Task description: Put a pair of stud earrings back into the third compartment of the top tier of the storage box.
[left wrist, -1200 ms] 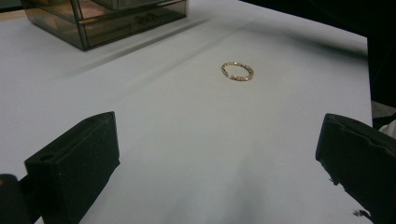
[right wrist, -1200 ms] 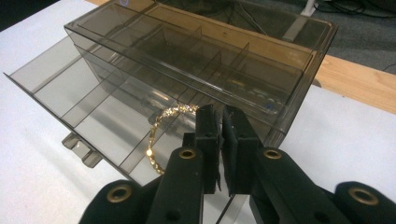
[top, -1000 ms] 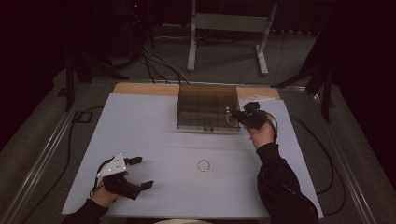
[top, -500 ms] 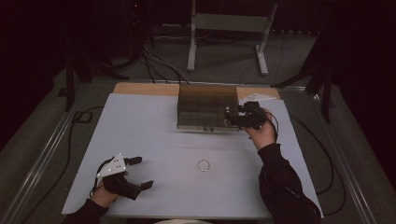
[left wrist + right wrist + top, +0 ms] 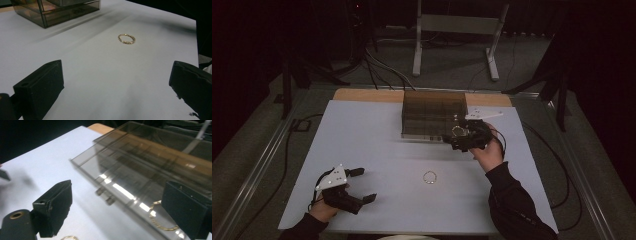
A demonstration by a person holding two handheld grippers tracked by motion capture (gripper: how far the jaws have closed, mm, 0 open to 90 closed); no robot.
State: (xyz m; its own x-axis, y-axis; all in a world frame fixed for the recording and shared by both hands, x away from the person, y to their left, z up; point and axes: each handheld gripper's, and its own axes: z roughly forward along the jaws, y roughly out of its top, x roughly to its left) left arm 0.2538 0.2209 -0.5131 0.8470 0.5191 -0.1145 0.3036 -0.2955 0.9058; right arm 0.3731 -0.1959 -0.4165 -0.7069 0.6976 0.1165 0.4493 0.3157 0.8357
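I held the right gripper (image 5: pixel 451 141) at the smoked acrylic organizer box (image 5: pixel 432 112), jaws just opened and empty above a gold bracelet (image 5: pixel 161 218) in its tray; the left gripper (image 5: pixel 362 185) rested open, empty, facing the second bracelet (image 5: pixel 429 177) on the table (image 5: pixel 377 150), ready for pickup.

Bench (image 5: pixel 362 130): pale bluish-white top, bare wood strip along far edge. Smoky clear compartment box (image 5: pixel 432 115) sits at far middle, gold bracelet (image 5: pixel 160 220) inside near front wall. Second gold bracelet (image 5: pixel 429 177) lies flat on open sheet, nearer person, well apart from box. Left claw (image 5: pixel 362 185) rests on near-left corner.
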